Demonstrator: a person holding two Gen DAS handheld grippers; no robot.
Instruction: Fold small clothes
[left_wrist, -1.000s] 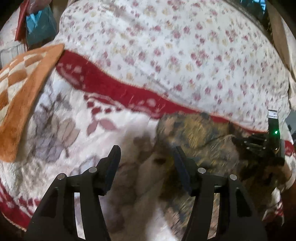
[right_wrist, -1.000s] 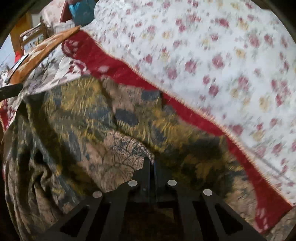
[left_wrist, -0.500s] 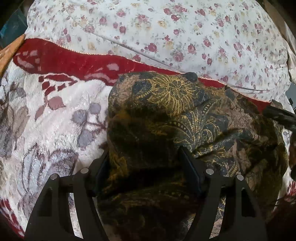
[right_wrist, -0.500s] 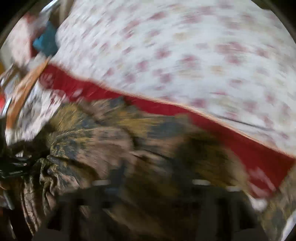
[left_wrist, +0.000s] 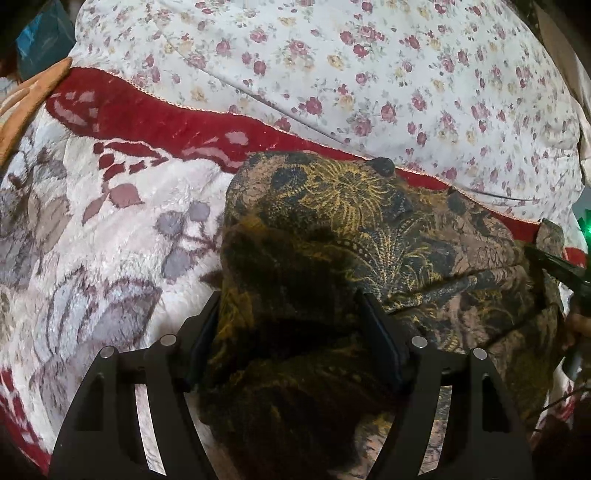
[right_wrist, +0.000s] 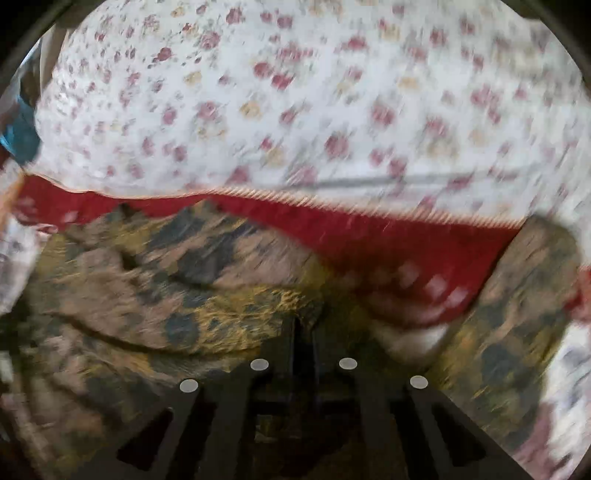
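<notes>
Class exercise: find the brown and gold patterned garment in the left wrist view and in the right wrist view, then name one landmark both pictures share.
Left wrist view: the brown and gold patterned garment fills the centre and lower right, bunched between the fingers.
Right wrist view: it spreads across the lower left and centre, blurred.
Shared landmark: the red blanket band just beyond the garment.

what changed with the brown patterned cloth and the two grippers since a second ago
The left gripper came forward over the brown patterned cloth, which now bulges between its wide-spread fingers. The right gripper swung sideways, opened, then shut again on the cloth's edge. The floral sheet and red-bordered blanket stayed put.
</notes>
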